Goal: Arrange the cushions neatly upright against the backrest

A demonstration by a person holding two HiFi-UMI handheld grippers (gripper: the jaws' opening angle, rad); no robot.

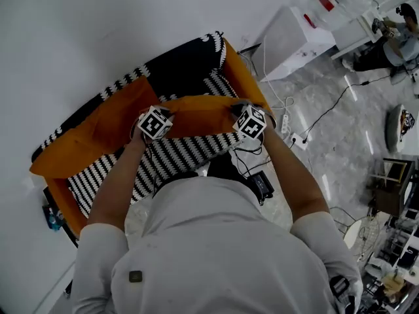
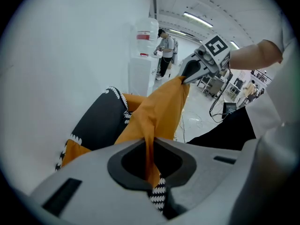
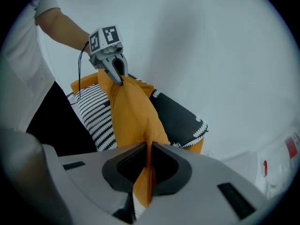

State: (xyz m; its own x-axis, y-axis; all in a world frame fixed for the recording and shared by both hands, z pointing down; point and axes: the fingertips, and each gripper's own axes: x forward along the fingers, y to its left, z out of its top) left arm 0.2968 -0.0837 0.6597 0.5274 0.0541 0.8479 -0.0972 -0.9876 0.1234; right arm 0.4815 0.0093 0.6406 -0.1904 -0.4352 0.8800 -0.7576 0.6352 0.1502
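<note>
I hold one orange cushion (image 1: 200, 113) by its top edge, stretched between both grippers over the sofa seat. My left gripper (image 1: 154, 124) is shut on its left corner, my right gripper (image 1: 250, 122) shut on its right corner. In the left gripper view the orange fabric (image 2: 154, 121) runs from my jaws up to the right gripper (image 2: 186, 78). In the right gripper view the fabric (image 3: 133, 116) runs to the left gripper (image 3: 117, 78). Behind it a black cushion (image 1: 186, 67) leans on the backrest. A second orange cushion (image 1: 98, 136) lies at the left. The black-and-white striped seat (image 1: 177, 159) shows below.
The sofa (image 1: 69, 211) stands against a white wall (image 1: 98, 25). A white water dispenser (image 1: 291, 41) is to its right, with cables and a power strip (image 1: 288, 126) on the marble floor. Another person (image 1: 393, 41) sits at the far right.
</note>
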